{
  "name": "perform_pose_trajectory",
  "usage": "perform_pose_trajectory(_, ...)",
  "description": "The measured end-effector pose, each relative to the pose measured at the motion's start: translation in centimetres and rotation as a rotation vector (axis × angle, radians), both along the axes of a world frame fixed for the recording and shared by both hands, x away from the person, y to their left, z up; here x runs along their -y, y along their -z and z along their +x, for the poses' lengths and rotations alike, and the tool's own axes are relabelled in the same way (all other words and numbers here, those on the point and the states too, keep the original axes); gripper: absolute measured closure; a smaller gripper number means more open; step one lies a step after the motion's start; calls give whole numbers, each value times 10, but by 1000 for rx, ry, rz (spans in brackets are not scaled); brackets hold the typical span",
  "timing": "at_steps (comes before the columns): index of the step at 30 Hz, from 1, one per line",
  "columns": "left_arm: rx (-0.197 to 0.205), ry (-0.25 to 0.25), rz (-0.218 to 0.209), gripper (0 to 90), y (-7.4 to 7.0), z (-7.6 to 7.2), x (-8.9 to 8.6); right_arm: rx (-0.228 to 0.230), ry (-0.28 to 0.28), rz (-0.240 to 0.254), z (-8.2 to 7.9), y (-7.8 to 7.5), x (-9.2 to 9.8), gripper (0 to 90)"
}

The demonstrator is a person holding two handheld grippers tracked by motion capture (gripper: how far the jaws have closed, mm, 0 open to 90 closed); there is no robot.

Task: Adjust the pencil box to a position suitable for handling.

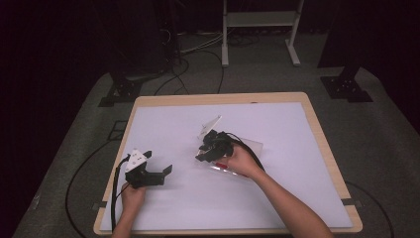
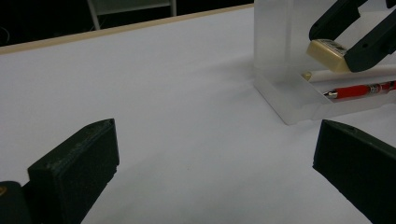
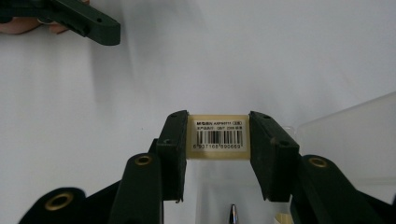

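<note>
Right claw (image 3: 218,154) tight around cream eraser (image 3: 218,136) (barcode label up); left claw (image 2: 215,172) wide, empty

the cream, block-shaped eraser (image 3: 218,136) looks matt and slightly waxy, with a smooth white paper barcode label stuck on its face. the black plastic right gripper (image 3: 218,158) is finished in a dull, finely grained texture, and brass-coloured metal inserts are seen at its pivots. the frosted translucent plastic box (image 2: 289,88) appears smooth and semi-glossy. the red pen (image 2: 359,90) inside it has a shiny plastic barrel and a bright metal tip. the worktop (image 1: 317,124) is covered by a smooth matt white sheet, edged in pale wood.
</note>
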State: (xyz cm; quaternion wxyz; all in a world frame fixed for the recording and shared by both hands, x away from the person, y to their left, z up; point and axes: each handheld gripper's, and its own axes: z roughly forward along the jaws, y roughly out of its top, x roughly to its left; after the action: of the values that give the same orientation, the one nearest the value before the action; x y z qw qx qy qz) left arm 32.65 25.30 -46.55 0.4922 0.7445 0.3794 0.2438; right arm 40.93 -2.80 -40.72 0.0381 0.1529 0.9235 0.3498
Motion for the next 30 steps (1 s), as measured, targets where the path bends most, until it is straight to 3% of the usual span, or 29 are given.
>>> perform_pose_trajectory(14, -2, -1, -6, 0, 0, 0, 0, -10, 26, 1, 9, 8, 1, 582)
perform_pose_trajectory(30, -1, 1, -4, 0, 0, 0, 0, -33, 41, -41, 17, 21, 0, 582)
